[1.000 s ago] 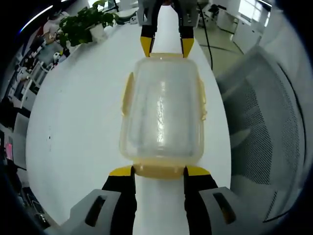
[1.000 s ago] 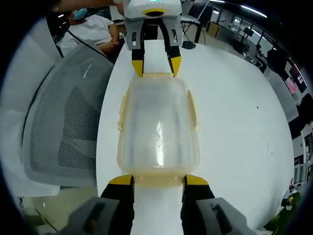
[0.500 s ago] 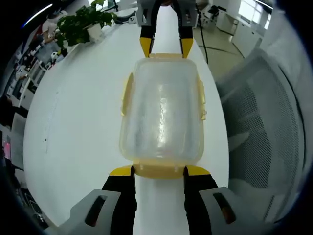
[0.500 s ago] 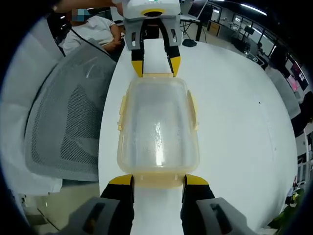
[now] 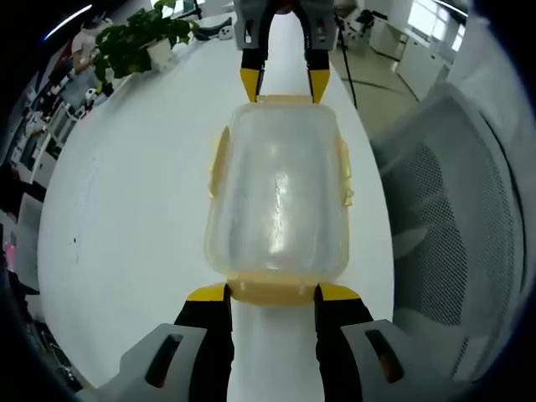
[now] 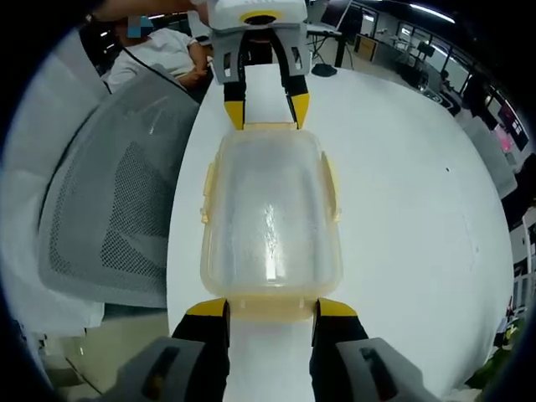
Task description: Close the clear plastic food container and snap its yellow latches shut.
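Lidded container between 2 open grippers

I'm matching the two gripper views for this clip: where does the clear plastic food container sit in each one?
Left gripper view: the clear plastic food container lies in the centre, its near end latch at the left gripper, the right gripper at its far end.
Right gripper view: centre again, near end latch at the right gripper, the left gripper at the far end.
Shared landmark: the grey mesh chair beside the white table.
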